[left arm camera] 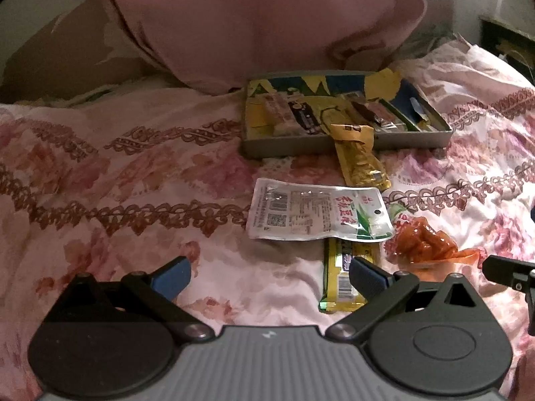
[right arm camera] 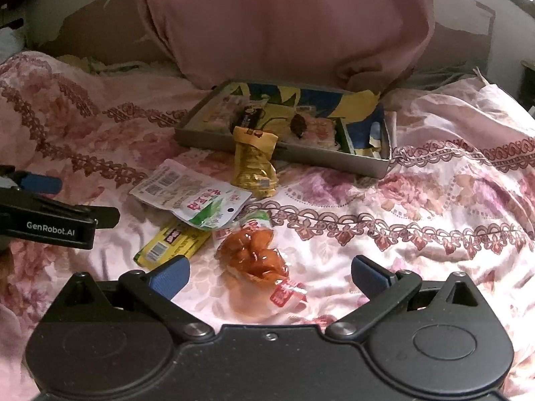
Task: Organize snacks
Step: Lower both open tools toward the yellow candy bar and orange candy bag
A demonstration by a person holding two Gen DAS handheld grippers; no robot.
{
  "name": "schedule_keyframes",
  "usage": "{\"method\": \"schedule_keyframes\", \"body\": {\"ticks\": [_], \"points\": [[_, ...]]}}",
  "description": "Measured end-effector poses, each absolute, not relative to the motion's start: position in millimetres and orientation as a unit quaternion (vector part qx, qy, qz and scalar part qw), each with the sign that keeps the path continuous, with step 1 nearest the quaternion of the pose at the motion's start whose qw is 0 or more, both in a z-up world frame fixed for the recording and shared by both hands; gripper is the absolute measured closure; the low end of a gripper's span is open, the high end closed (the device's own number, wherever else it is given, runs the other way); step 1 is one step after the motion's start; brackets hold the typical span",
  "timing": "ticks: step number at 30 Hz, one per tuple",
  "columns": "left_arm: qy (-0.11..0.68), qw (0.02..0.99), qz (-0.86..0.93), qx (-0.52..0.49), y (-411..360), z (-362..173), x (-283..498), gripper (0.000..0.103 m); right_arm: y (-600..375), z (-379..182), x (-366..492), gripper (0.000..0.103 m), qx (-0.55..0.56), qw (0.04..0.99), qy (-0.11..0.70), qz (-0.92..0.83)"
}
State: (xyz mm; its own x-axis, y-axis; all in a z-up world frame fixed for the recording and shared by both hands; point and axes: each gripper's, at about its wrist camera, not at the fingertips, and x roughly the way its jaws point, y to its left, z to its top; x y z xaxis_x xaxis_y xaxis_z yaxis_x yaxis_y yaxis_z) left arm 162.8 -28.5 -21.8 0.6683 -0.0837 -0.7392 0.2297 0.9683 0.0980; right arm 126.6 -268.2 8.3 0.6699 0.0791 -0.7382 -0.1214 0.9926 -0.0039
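Your left gripper [left arm camera: 269,275] hovers low over the floral bedspread [left arm camera: 133,180] with its jaws spread wide and nothing between them. Its right blue fingertip [left arm camera: 366,275] overlaps the yellow-green snack bar [left arm camera: 337,284] in the left wrist view, though you can't tell from this angle whether it actually touches the wrapper.

Your right gripper [right arm camera: 269,275] is likewise released, jaws wide apart, and the orange snack pack [right arm camera: 257,260] lies on the cloth between the two blue pads, closer to the left one but clear of both.

The loose snacks sit in a small cluster in front of the tray [right arm camera: 327,162]. The white-and-green pouch [right arm camera: 197,197] lies flat, its near edge covering the far end of the yellow-green snack bar. The orange snack pack lies just beside that pouch's green corner. The golden packet [right arm camera: 254,163] leans with its top end against the tray's near wall and its lower end on the bedspread, just beyond the pouch.

The tray rests on the bedspread near a large pink pillow [right arm camera: 284,23], and it already holds several wrapped snacks laid side by side; their labels are too blurred to read.
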Motion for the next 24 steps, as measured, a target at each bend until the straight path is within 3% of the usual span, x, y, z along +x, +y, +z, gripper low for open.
{"method": "schedule_keyframes", "body": {"ticks": [24], "points": [[0.438,0.887,-0.088,0.113,-36.7,-57.6,195.5,0.0,-277.6,-25.4,173.4,0.001,-0.044,0.891,0.434,0.126]]}}
